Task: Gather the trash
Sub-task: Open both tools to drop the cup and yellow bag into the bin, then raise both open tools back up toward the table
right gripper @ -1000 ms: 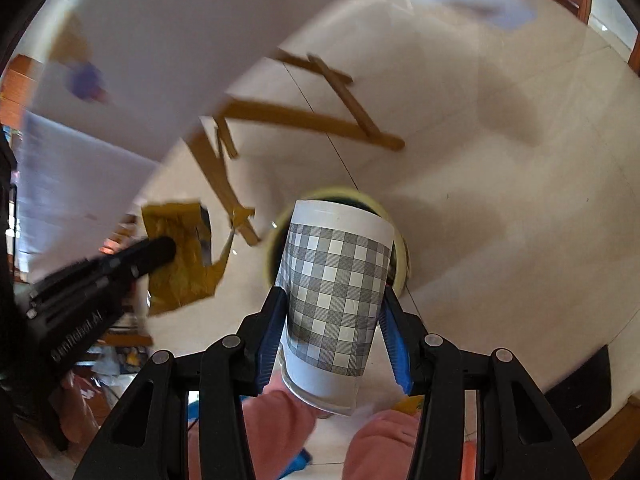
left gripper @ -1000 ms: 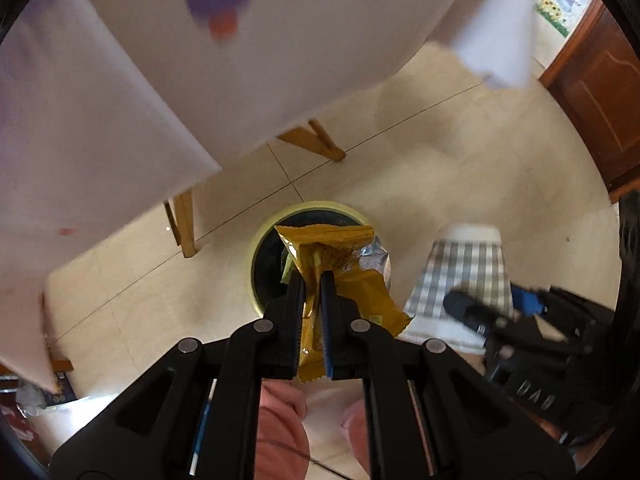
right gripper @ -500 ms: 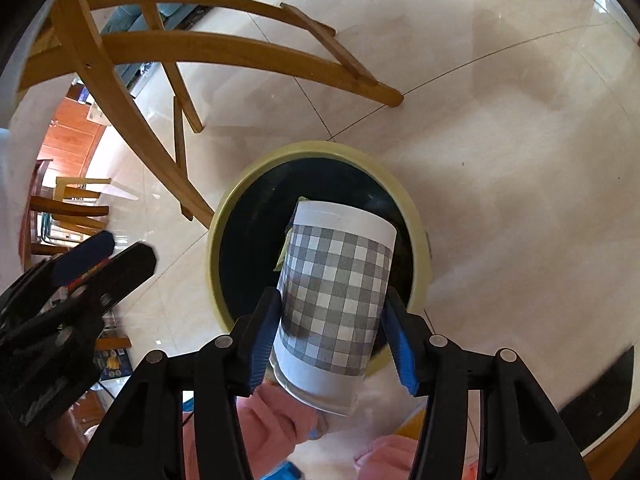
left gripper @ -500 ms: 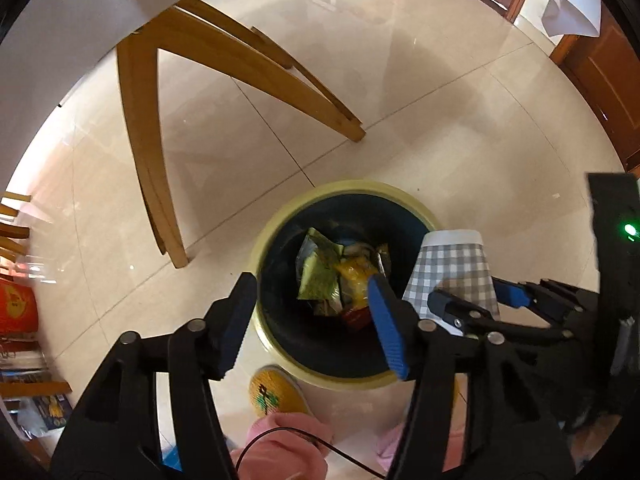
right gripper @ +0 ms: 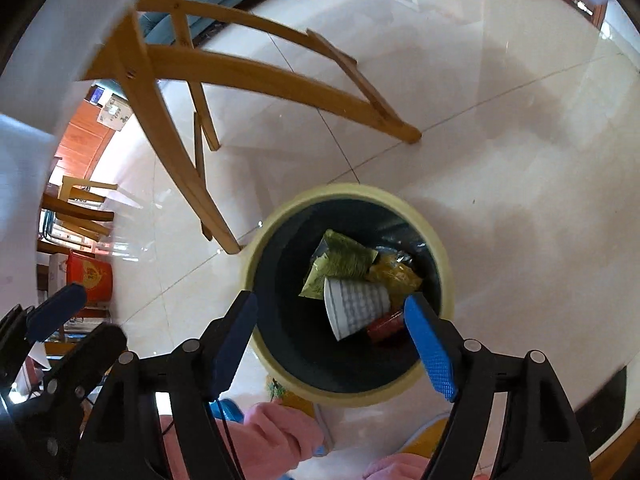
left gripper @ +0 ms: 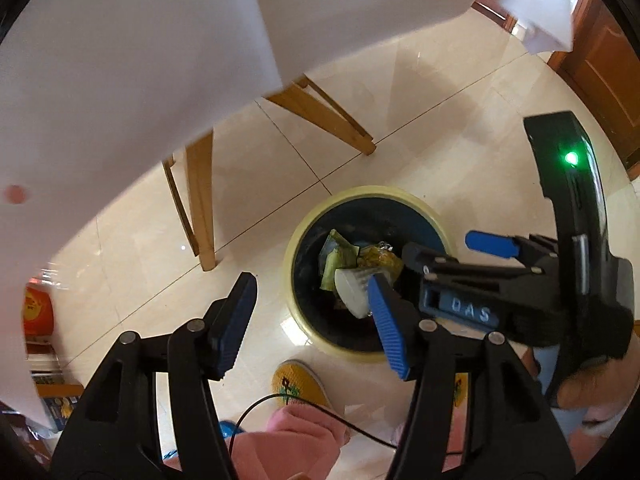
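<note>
cup: the grey-checked paper cup (right gripper: 356, 307) lies on its side inside the round yellow-rimmed dark bin (right gripper: 442, 258), on top of the green and yellow snack wrappers (right gripper: 340, 266)
right gripper (right gripper: 334, 344): spread wide, empty, right above the bin, looks like a drop spot
left gripper (left gripper: 310, 318): also wide apart, holding nothing, off to the bin's side

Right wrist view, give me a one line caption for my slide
Open right gripper above the trash bin, where the checked paper cup lies on snack wrappers.

left wrist: above, facing down | right wrist: closer | shared: bin (left gripper: 362, 200) (right gripper: 440, 248)
</note>
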